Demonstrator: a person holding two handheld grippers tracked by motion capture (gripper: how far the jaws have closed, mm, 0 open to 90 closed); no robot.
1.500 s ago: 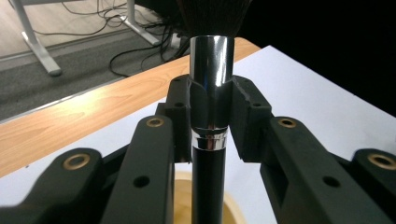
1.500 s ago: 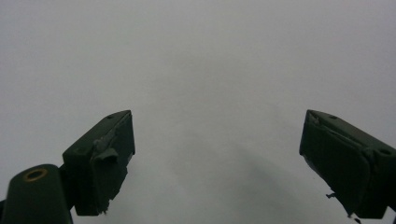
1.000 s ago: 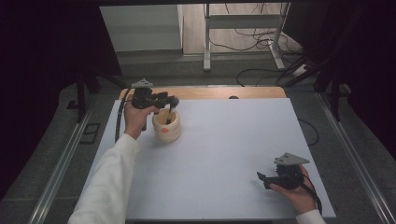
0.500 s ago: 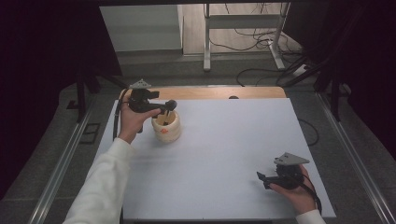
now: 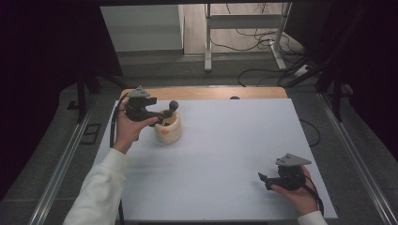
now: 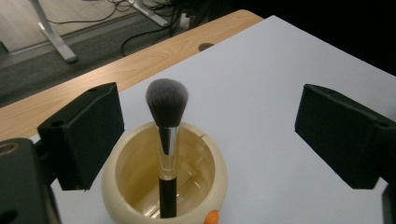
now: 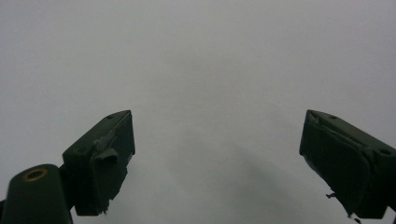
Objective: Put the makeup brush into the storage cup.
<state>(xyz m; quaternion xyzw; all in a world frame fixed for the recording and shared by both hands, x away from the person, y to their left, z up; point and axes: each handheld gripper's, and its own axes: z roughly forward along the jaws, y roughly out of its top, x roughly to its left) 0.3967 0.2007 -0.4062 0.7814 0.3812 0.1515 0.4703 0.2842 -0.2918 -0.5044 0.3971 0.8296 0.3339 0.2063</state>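
Two spread fingers (image 6: 84, 135) of the left gripper (image 6: 205, 135), just opened, flank the untouched brush (image 6: 167, 140) in its cup (image 6: 215, 177).

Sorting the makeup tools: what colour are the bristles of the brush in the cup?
Dark grey with paler tips on the brush, clearest in the left gripper view.

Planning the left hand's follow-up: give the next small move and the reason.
Probably draw the left gripper back from the cup. Its jaws have just been opening and stand wide apart, and the brush stands in the cup, touched by neither pad.
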